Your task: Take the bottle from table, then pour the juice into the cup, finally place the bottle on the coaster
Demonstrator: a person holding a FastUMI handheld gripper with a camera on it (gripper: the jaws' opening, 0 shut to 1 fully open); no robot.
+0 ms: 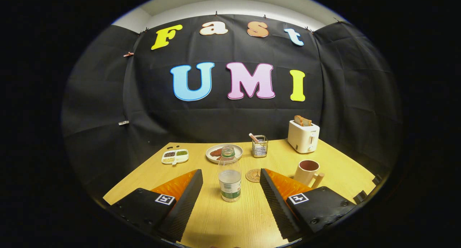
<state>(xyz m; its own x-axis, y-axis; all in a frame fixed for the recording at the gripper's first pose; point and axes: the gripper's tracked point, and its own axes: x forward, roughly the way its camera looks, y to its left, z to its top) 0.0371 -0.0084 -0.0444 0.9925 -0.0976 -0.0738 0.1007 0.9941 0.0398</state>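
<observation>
On the pale wooden surface (252,219), the clear plastic bottle (229,176), part-filled, stands upright between the claw's (230,176) spread fingers, untouched, with the round cork coaster (253,175) and cream mug (308,171) beyond.

Your table (324,158) shows pale wood grain, matt. The bottle (229,176) is clear glossy plastic, paper-labelled. You've got ribbed matt black pads (187,201) on the spread-apart fingers, a glazed cup (308,171), a wire-metal rack (259,146).
</observation>
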